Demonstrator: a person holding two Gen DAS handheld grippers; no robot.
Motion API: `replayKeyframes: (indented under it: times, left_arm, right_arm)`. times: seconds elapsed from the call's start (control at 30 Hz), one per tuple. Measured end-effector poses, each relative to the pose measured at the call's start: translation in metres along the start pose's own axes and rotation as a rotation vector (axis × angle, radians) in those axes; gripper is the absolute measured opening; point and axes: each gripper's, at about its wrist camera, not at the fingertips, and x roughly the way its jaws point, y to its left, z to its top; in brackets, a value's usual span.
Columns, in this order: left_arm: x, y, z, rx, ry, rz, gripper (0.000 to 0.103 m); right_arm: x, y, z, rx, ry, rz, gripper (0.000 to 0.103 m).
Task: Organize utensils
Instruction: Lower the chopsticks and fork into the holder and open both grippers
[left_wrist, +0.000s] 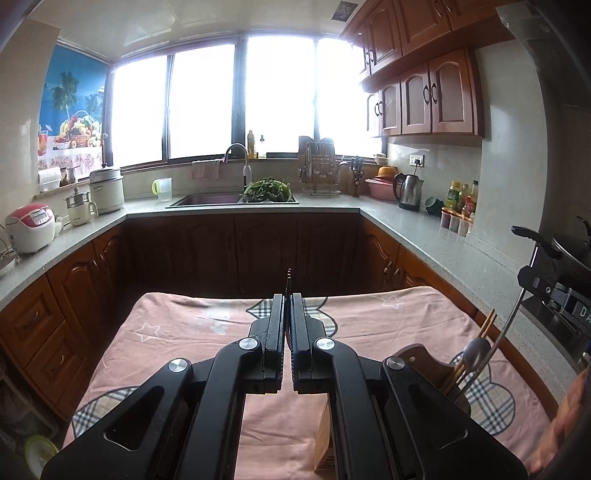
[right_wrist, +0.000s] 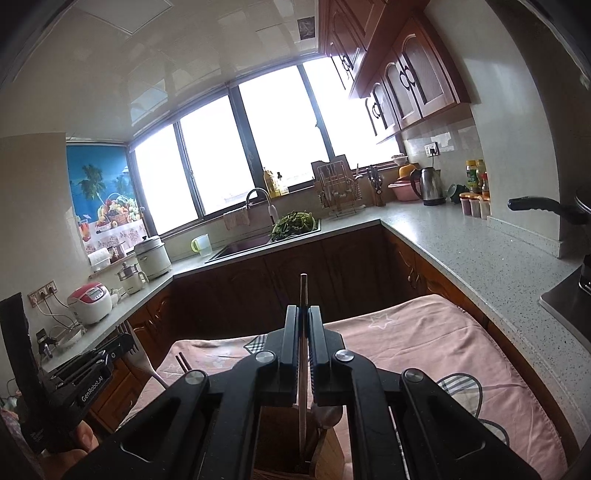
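A thin brown wooden chopstick (right_wrist: 303, 354) stands upright, its long axis vertical, lower end inside a wooden utensil holder (right_wrist: 280, 443) on the pink cloth-covered table (right_wrist: 424, 343). The right gripper (right_wrist: 303, 314) is clamped on it. The left gripper (left_wrist: 288, 301) pinches a thin dark utensil (left_wrist: 288, 280), edge-on and pointing up.

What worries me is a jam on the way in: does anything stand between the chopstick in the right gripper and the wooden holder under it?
Nothing visible does. The right gripper is shut on the chopstick, which runs straight down into an open slot of the wooden holder.
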Motion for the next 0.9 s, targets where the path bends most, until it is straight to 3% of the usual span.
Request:
replayKeyframes:
  times: [0.53,0.9]
  left_arm:
    - [0.021,-0.038,-0.037,0.088,0.067,-0.029,0.002]
    - [0.036,-0.030,-0.051,0.037,0.139,-0.055,0.002]
  right_arm:
    - [0.024,-0.014,-0.046,0.046,0.088,0.015,0.004]
    - [0.025,-0.014,-0.042,0.031,0.109,0.021,0.004]
